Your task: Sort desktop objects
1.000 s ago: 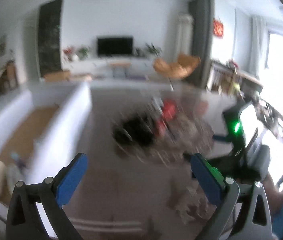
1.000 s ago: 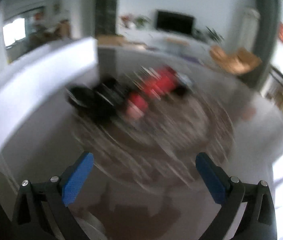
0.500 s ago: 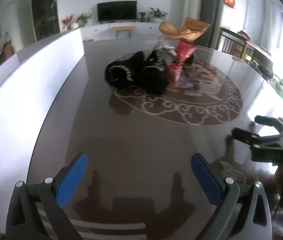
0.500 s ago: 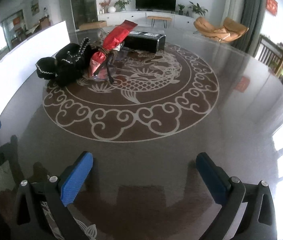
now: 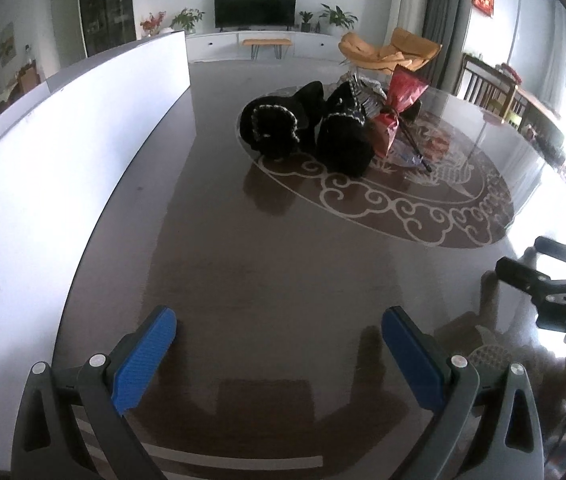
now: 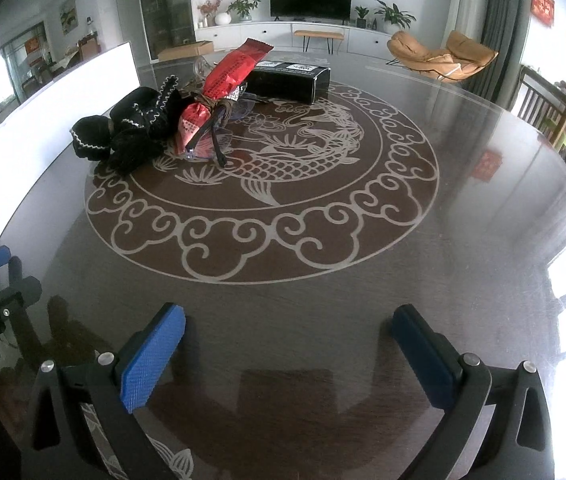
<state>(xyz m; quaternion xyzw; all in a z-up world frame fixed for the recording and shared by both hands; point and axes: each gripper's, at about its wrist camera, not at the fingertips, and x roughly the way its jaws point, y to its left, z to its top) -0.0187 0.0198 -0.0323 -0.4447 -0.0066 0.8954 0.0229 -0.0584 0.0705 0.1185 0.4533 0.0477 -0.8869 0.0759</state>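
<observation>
a glossy dark round table (image 6: 463, 184) with a pale fish-and-cloud inlay carries one heap at its far left: two fuzzy black knit gloves (image 6: 123, 136), one red foil packet (image 6: 223, 84), one black box (image 6: 291, 76). left gripper (image 5: 279, 344) and right gripper (image 6: 287, 344) both gape wide, holding nothing, well apart from the heap.

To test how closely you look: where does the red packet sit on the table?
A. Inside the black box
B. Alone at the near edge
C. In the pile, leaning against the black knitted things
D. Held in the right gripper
C: the red packet rests in the pile against the black knitted things, the black box lies behind it, and the right gripper is open and empty.
</observation>
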